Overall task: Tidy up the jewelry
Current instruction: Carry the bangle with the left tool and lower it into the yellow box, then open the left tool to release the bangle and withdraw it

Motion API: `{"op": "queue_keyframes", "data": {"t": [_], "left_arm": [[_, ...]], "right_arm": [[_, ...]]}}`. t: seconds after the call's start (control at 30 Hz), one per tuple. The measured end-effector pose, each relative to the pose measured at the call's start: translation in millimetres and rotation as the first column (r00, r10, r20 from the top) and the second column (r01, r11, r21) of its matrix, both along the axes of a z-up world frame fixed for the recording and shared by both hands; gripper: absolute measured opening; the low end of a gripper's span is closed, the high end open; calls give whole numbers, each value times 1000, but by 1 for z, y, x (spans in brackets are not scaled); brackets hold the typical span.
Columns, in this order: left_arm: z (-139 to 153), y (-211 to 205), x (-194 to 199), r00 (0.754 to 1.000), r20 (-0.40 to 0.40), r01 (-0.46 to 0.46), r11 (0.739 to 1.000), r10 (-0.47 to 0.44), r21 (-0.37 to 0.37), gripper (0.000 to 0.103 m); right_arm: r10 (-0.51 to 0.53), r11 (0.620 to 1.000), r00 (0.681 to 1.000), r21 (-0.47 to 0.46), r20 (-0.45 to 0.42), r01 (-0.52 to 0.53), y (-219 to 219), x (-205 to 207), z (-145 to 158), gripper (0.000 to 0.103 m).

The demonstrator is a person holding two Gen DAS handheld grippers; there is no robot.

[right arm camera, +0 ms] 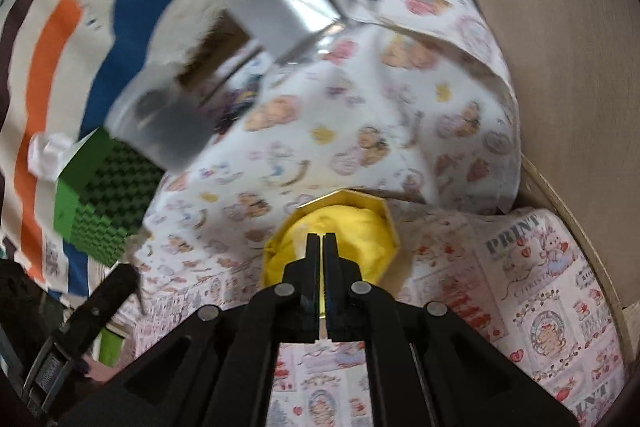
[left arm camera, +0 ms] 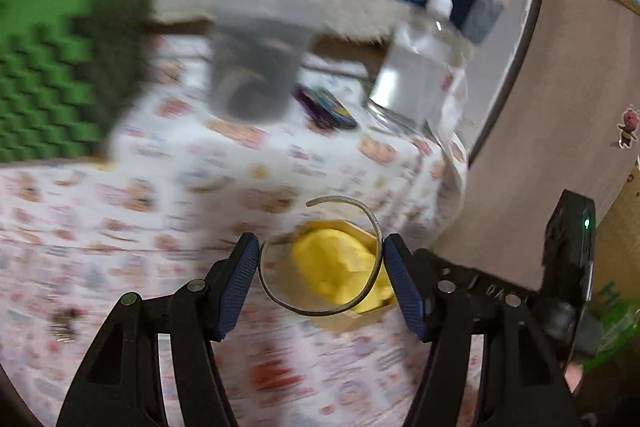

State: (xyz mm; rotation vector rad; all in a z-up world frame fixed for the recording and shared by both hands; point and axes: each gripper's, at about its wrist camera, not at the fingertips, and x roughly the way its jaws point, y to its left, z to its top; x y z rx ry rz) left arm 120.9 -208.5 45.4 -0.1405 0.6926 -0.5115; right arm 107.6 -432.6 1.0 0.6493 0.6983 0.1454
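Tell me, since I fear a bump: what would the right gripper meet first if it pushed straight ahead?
Probably the yellow lining of the small gold box; the right gripper, fingers shut, points right into it, though depth is unclear.

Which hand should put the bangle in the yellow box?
Left. The left gripper already holds the bangle between its fingers, right above the box. The right gripper is shut, holding nothing.
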Motion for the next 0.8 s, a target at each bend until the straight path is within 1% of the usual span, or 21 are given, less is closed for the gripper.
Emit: {"op": "queue_keyframes", "data": {"t": [0.07,0.1,0.17,0.27,0.33,0.37,0.47,0.53,0.6,0.63,0.67,0.77,0.8], "left_arm": [[-6,-14,11,999,-28,36,999,-37,-18,63],[-11,-19,18,998,-47,46,998,-48,-35,63],[-21,-24,31,994,-95,42,997,-48,-60,63],[-38,-32,45,981,-175,67,992,-85,-105,63],[-45,-36,48,976,-196,76,991,-97,-112,63],[-48,-40,49,975,-201,80,992,-99,-101,63],[-55,-44,50,977,-196,69,995,-83,-74,63],[-58,-42,51,978,-196,51,996,-66,-77,63],[-59,-36,50,980,-188,39,994,-58,-101,65],[-58,-32,48,981,-181,42,993,-62,-114,67],[-55,-28,46,984,-172,36,992,-56,-117,71],[-44,-10,35,992,-123,3,994,-17,-113,72],[-38,-2,29,995,-100,-1,995,-9,-101,72]], "right_arm": [[-15,1000,1000,16,-14,15,-4,2,-4,3],[-22,999,1000,23,-19,22,-6,2,-5,6],[-43,999,999,26,-17,43,-10,2,-5,21],[-76,997,997,16,-25,76,-17,2,-7,22],[-84,996,996,37,-31,85,-22,3,-9,22],[-86,995,996,43,-33,88,-23,3,-10,22],[-90,995,996,48,-26,91,-24,2,-9,22],[-87,995,996,43,-19,88,-23,1,-6,25],[-86,996,996,33,-10,86,-21,-1,-3,29],[-86,996,996,29,-7,86,-20,-1,-2,33],[-88,996,996,24,-3,88,-19,-2,-1,39],[-91,996,996,10,5,91,-17,-3,2,40],[-85,996,996,7,11,85,-15,-3,4,41]]}}
